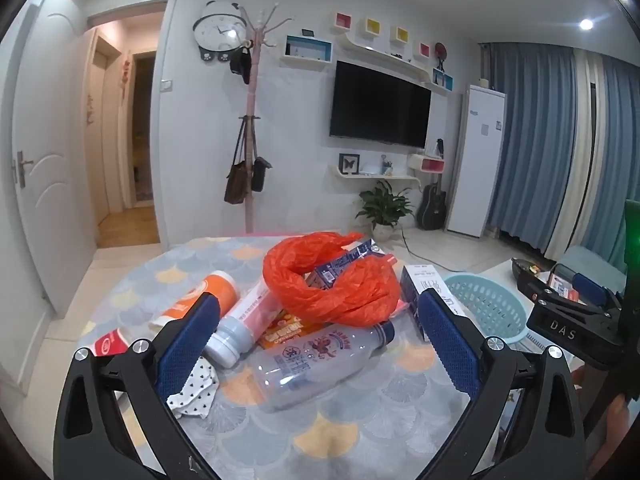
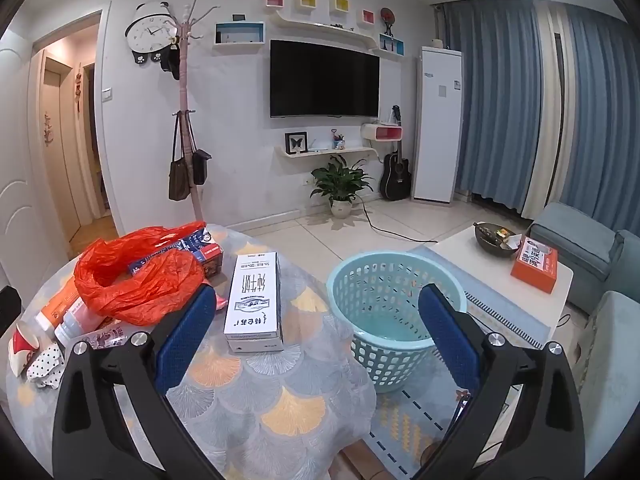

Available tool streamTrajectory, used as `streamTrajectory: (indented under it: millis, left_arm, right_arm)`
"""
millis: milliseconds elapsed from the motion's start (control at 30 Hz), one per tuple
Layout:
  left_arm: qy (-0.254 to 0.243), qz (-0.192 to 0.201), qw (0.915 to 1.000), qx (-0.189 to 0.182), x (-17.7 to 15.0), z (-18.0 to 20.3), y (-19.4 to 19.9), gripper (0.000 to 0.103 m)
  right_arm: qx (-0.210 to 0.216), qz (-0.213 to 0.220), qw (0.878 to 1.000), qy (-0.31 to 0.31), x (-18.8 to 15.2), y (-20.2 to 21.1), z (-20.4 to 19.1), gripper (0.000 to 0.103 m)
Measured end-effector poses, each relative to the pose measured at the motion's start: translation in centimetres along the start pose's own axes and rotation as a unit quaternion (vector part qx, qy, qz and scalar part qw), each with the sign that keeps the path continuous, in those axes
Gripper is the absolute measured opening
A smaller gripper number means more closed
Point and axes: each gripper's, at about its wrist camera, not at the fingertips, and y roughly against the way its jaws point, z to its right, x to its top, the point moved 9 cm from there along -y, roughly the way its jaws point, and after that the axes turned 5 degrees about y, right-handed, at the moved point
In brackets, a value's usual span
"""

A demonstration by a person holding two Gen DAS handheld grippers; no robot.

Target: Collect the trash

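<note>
Trash lies piled on a round table [image 1: 320, 436] with a fan-pattern cloth. A clear plastic bottle [image 1: 316, 364] lies on its side just ahead of my open left gripper [image 1: 320, 344], nothing between the pads. Behind it sit an orange plastic bag [image 1: 332, 284], a white-and-pink bottle [image 1: 244, 324], an orange cup [image 1: 204, 300] and a blue carton [image 1: 344, 266]. A white milk carton [image 2: 254, 302] lies flat on the table [image 2: 280, 400] ahead of my open right gripper [image 2: 318, 340]. A light blue basket [image 2: 394, 308] stands on the floor right of the table.
A red paper cup [image 1: 108, 344] and a dotted cloth [image 1: 196, 388] lie at the table's left. A low white coffee table [image 2: 500, 280] with an orange box [image 2: 534, 264] and a dark bowl stands right of the basket, with a grey sofa [image 2: 580, 248] behind.
</note>
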Motion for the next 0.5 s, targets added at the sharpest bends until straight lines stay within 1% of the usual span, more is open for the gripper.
streamTrajectory:
  millis: [500]
  left_arm:
    - [0.0, 0.0, 1.0, -0.001, 0.04, 0.25, 0.29, 0.096]
  right_arm:
    - [-0.001, 0.0, 1.0, 0.001, -0.07, 0.23, 0.12, 0.096]
